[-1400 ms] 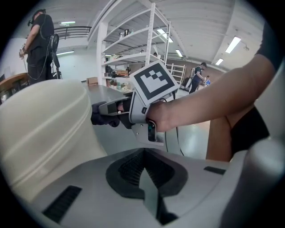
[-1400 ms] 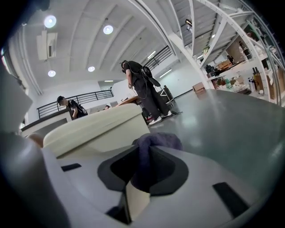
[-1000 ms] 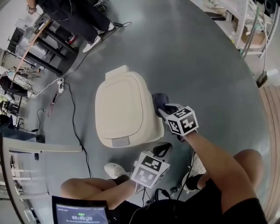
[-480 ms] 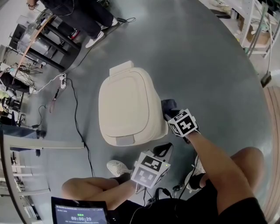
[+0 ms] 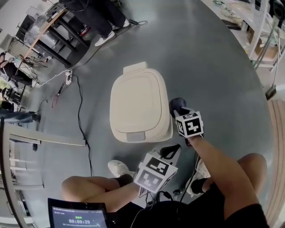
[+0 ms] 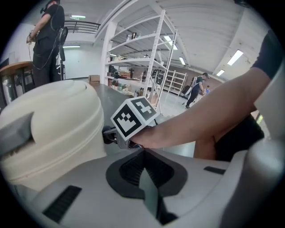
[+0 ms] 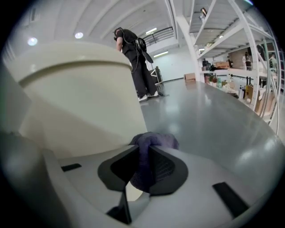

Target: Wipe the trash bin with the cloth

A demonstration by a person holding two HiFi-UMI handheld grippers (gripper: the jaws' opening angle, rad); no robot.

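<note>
A cream trash bin (image 5: 139, 104) with a closed lid stands on the grey floor; it also fills the left of the right gripper view (image 7: 75, 93) and of the left gripper view (image 6: 49, 120). My right gripper (image 5: 178, 110) is shut on a dark purple cloth (image 5: 176, 105), pressed against the bin's right side wall. The cloth (image 7: 149, 144) bulges between the pads (image 7: 164, 167). My left gripper (image 5: 168, 152) hangs near the bin's front right corner, shut with nothing held, jaws closed together (image 6: 142, 171).
A person (image 5: 95, 13) stands at the back left beside dark table legs (image 5: 53, 35). A cable (image 5: 82, 124) runs across the floor left of the bin. My white shoe (image 5: 118, 168) sits just before the bin. Shelving (image 5: 262, 26) lines the right.
The right gripper with the cloth has slid a little along the bin's right side, toward me. The head view has shifted, so the bin sits further right. The left gripper stays put.
</note>
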